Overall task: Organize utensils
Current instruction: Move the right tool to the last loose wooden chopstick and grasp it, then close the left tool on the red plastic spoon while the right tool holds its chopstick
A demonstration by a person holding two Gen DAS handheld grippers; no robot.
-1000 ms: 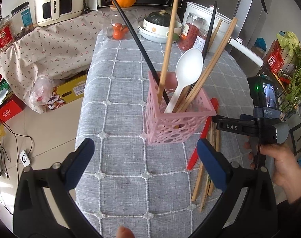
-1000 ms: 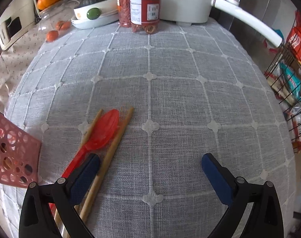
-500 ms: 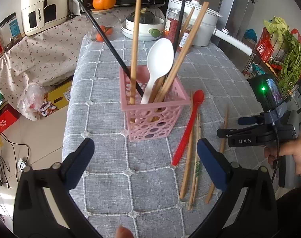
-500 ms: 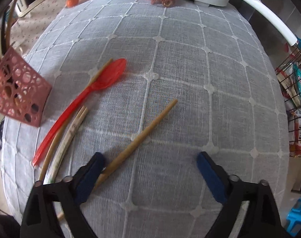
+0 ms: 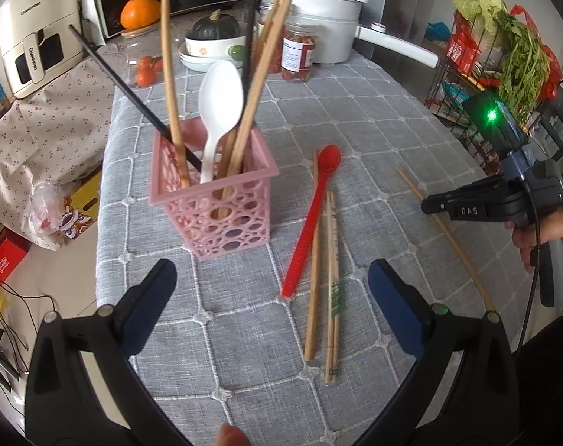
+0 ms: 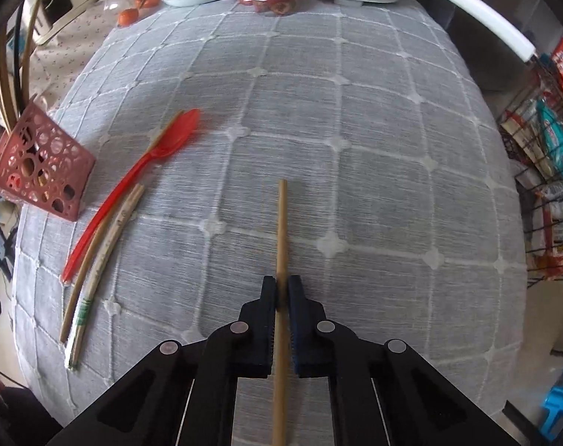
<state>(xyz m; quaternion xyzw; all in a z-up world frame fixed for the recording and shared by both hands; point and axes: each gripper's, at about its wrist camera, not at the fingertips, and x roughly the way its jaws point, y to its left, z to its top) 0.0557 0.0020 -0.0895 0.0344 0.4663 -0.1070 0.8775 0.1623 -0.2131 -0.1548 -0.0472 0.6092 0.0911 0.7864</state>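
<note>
A pink perforated utensil basket (image 5: 222, 200) (image 6: 40, 165) stands on the grey checked tablecloth and holds several chopsticks and a white spoon (image 5: 220, 111). A red spoon (image 5: 311, 219) (image 6: 133, 178) and loose wooden chopsticks (image 5: 331, 282) (image 6: 95, 267) lie to its right. My right gripper (image 6: 281, 286) (image 5: 428, 206) is shut on a single wooden chopstick (image 6: 281, 230) (image 5: 448, 234) that points away over the cloth. My left gripper (image 5: 272, 297) hangs open above the near part of the table, nothing between its fingers.
At the table's far end stand a white pot (image 5: 318, 26) with a long handle, red-lidded jars (image 5: 298, 55), a bowl with a green squash (image 5: 214, 37) and small tomatoes (image 5: 147, 70). A wire rack with greens (image 5: 504, 55) is at the right, an air fryer (image 5: 36, 44) at the left.
My right gripper closed its wide jaws onto the lone chopstick, which now runs straight between them. The left view swung, so the basket sits further left and the right gripper appears at the right edge.
</note>
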